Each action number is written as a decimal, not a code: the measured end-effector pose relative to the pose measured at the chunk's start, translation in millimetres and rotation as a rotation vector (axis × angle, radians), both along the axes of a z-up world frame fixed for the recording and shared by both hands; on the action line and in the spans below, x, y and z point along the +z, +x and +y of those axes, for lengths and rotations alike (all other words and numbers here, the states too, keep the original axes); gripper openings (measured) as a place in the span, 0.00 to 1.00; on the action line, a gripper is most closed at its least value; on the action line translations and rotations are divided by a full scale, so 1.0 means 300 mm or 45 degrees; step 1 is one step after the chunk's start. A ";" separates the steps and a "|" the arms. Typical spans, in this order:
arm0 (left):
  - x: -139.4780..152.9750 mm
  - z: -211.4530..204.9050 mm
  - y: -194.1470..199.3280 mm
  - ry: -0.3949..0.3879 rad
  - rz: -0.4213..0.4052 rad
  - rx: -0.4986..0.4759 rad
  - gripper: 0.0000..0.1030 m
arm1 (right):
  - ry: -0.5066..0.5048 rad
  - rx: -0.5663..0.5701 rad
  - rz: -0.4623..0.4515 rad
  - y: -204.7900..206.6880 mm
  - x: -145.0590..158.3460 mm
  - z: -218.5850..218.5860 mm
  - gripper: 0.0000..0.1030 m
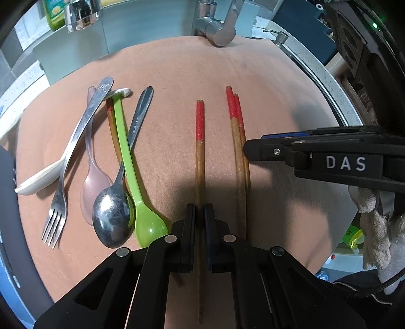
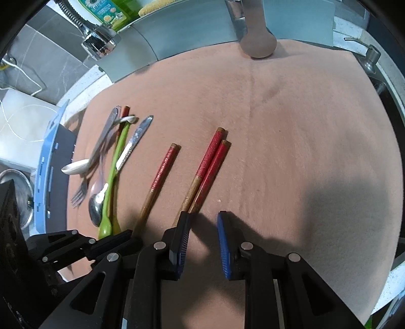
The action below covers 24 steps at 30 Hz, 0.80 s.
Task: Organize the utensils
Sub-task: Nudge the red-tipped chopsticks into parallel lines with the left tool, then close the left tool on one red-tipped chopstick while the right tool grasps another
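My left gripper [image 1: 200,212] is shut on a single red-topped wooden chopstick [image 1: 200,141], which runs between its jaws; it also shows in the right wrist view [image 2: 162,174]. A pair of like chopsticks [image 1: 239,141] lies side by side just to its right [image 2: 206,172]. My right gripper [image 2: 203,227] is open and empty, its left finger at the pair's lower end; it enters the left wrist view from the right [image 1: 249,149]. A pile at the left holds a green spoon [image 1: 129,162], steel spoon [image 1: 112,220], fork [image 1: 60,197], pink spoon [image 1: 93,182], white spoon [image 1: 38,181] and another chopstick [image 1: 110,108].
All lies on a pink cloth [image 1: 278,101] over the sink area. A faucet [image 1: 217,27] rises at the back. A soap dispenser [image 2: 370,54] stands at the back right. A green detergent bottle [image 2: 103,11] is at the back left. A blue rack [image 2: 48,162] sits at the left.
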State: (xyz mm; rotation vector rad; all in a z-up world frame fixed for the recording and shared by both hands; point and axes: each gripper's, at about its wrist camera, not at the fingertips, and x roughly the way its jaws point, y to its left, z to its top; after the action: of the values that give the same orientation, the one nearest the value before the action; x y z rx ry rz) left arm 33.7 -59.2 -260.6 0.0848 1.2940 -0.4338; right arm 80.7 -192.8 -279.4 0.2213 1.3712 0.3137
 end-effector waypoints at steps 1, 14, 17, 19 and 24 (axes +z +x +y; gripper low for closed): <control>-0.001 0.006 0.003 -0.010 0.006 0.009 0.05 | 0.035 -0.012 0.025 0.006 -0.007 -0.009 0.20; 0.000 -0.016 0.029 0.030 -0.015 -0.017 0.06 | 0.026 0.026 0.085 0.044 -0.016 -0.001 0.11; -0.004 -0.012 0.037 0.005 -0.004 -0.003 0.06 | 0.088 -0.024 0.131 0.056 -0.031 -0.034 0.10; -0.005 -0.018 0.049 -0.001 -0.004 0.005 0.06 | 0.071 -0.040 0.120 0.064 -0.028 -0.018 0.10; 0.001 -0.007 0.050 -0.035 0.003 0.037 0.05 | 0.079 -0.040 0.090 0.050 -0.020 -0.013 0.08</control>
State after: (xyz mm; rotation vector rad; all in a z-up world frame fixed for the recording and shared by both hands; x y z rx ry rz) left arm 48.7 -61.4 -260.2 0.0420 1.2898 -0.4268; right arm 95.7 -196.5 -285.5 0.3078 1.4275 0.3248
